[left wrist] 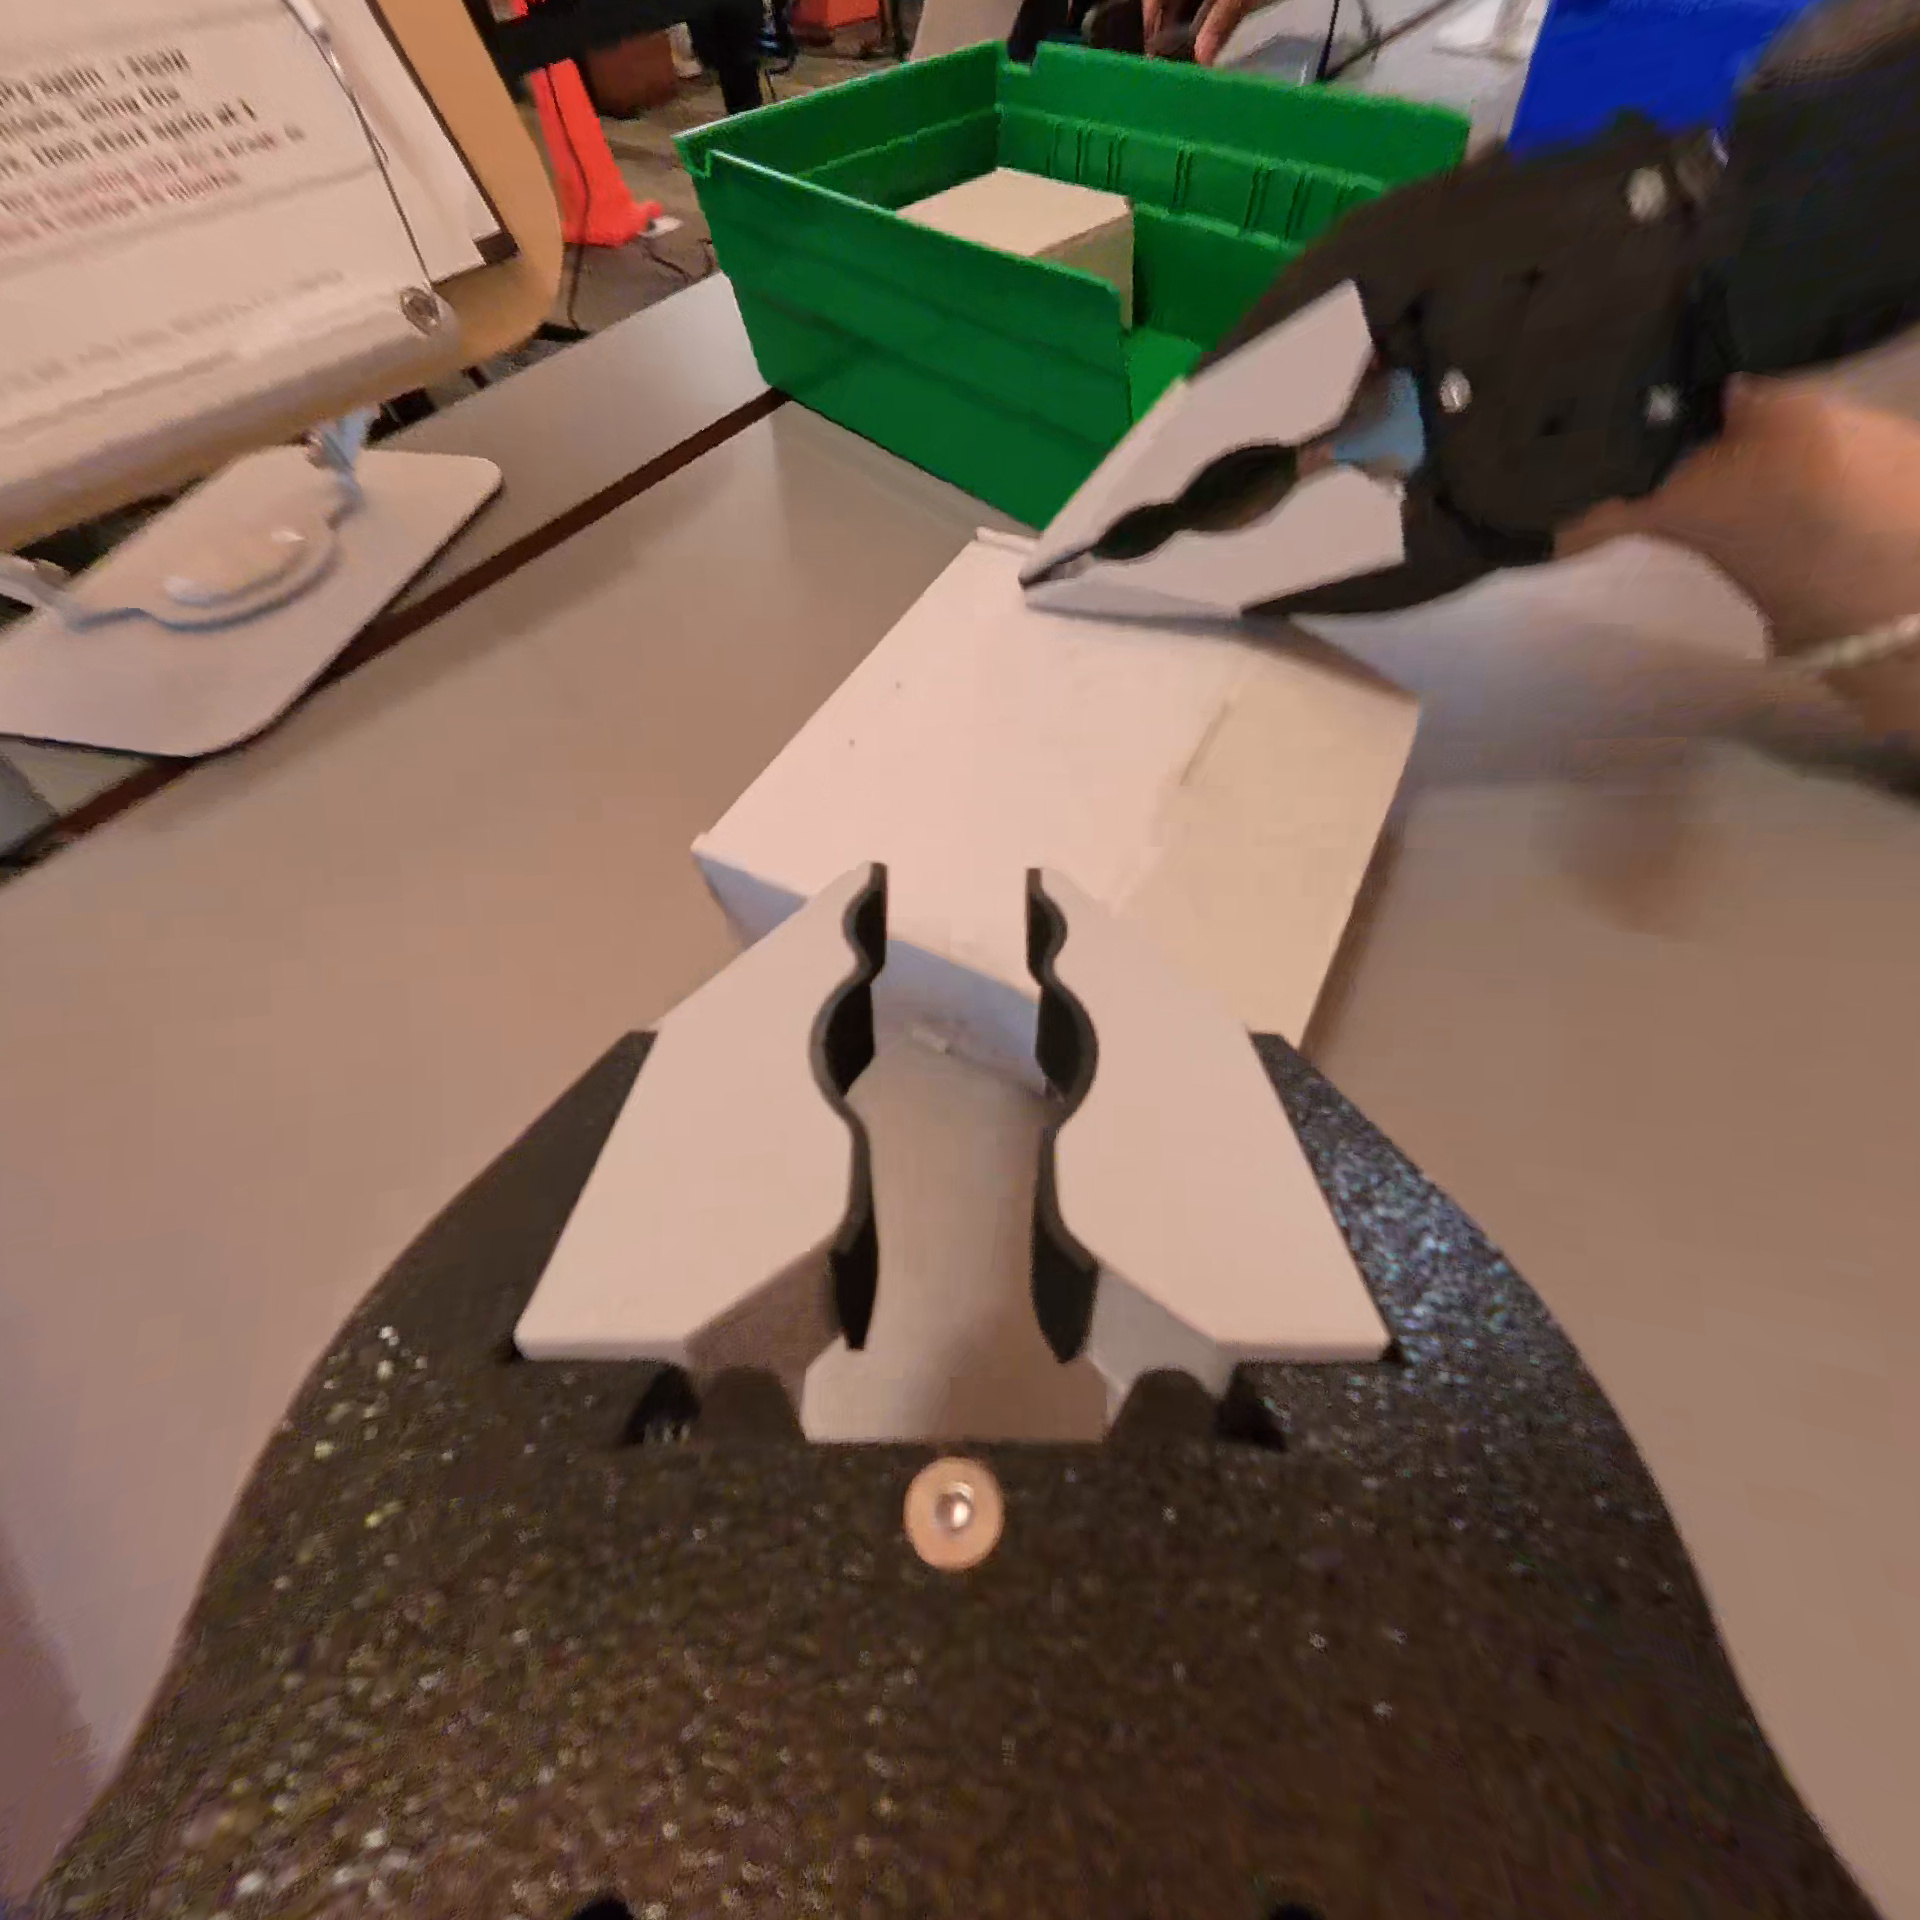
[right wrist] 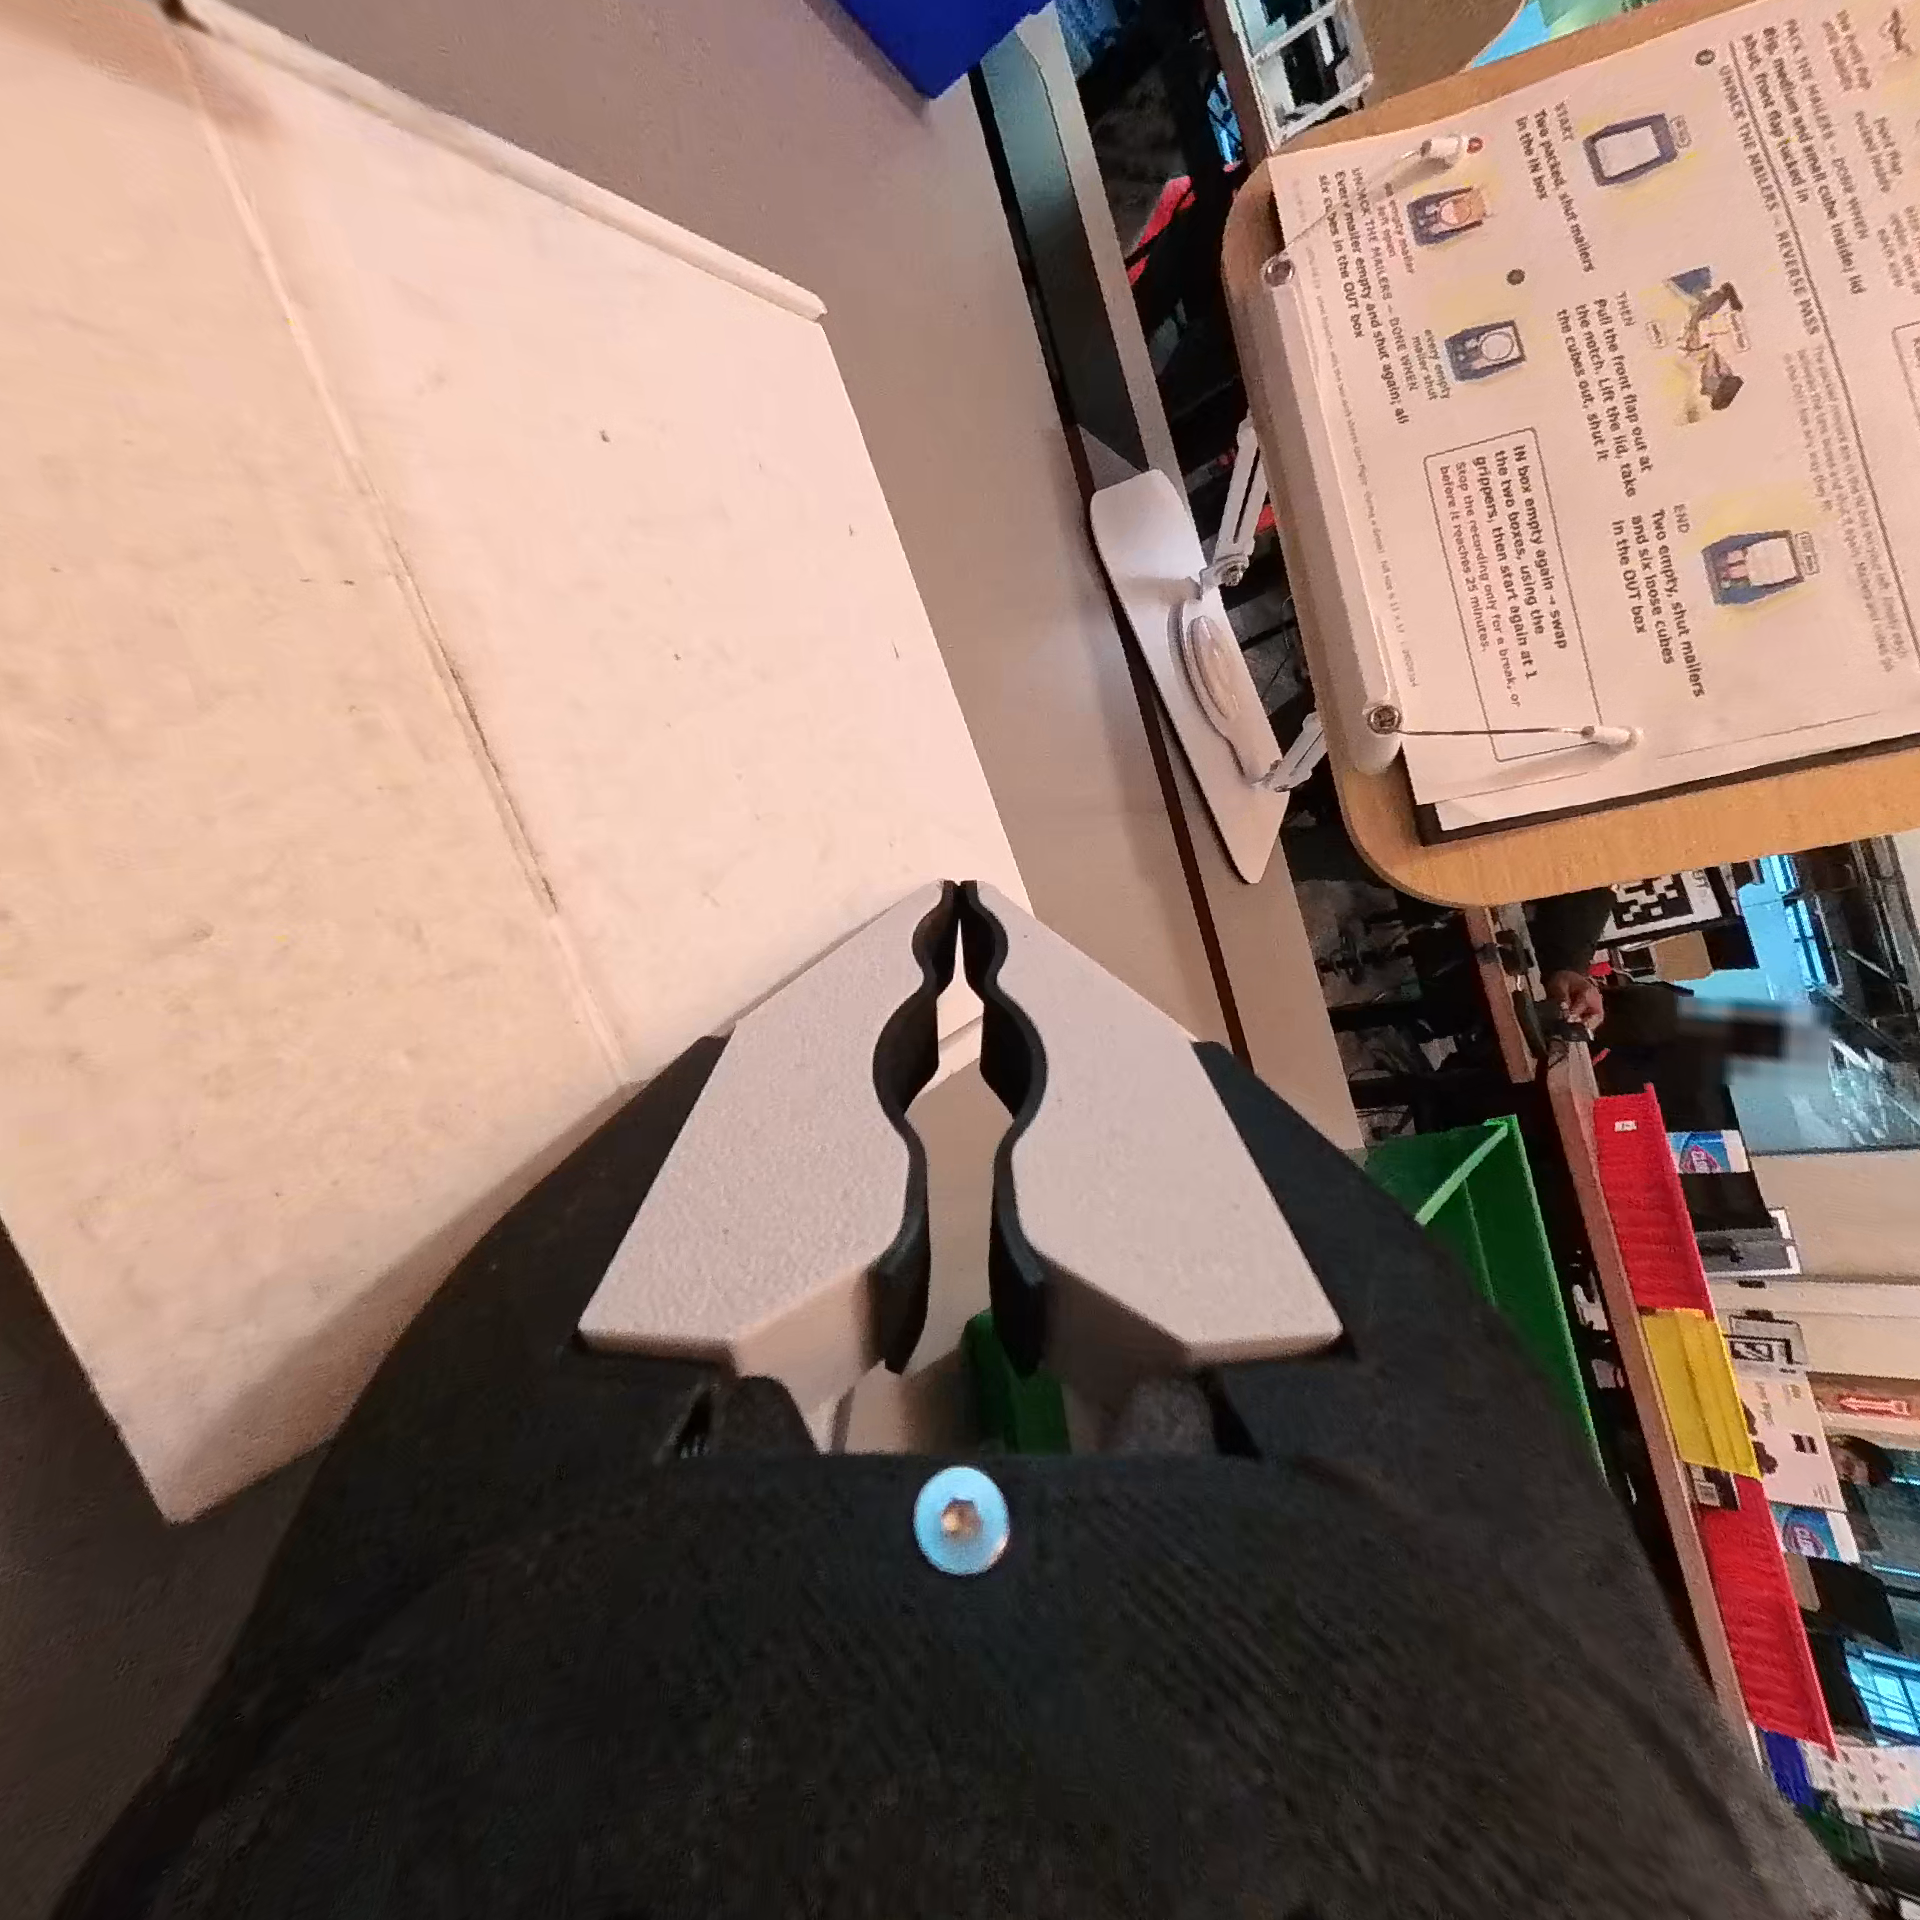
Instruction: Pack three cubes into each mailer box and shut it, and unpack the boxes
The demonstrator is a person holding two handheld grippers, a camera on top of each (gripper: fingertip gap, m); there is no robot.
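In the left wrist view, a white document stand [left wrist: 239,582] sits at ten o'clock on the grey table [left wrist: 364,987]. The left gripper [left wrist: 956,883] points toward twelve o'clock with its jaws narrowly parted and nothing between them; its fingertips hang over the near end of the white mailer box [left wrist: 1039,748], which lies closed and flat at the centre of the table. A green bin [left wrist: 935,343] stands beyond the box at twelve o'clock, a second white box [left wrist: 1029,213] inside it. At two o'clock the right gripper [left wrist: 1049,577] reaches in with its tips at the far corner of the mailer box.

In the right wrist view, the mailer box [right wrist: 416,623] fills the nine to eleven o'clock side. The right gripper [right wrist: 956,894] has its tips pressed together, over the box's edge; whether they pinch cardboard cannot be told. The instruction sheet [right wrist: 1610,416] is at two o'clock.
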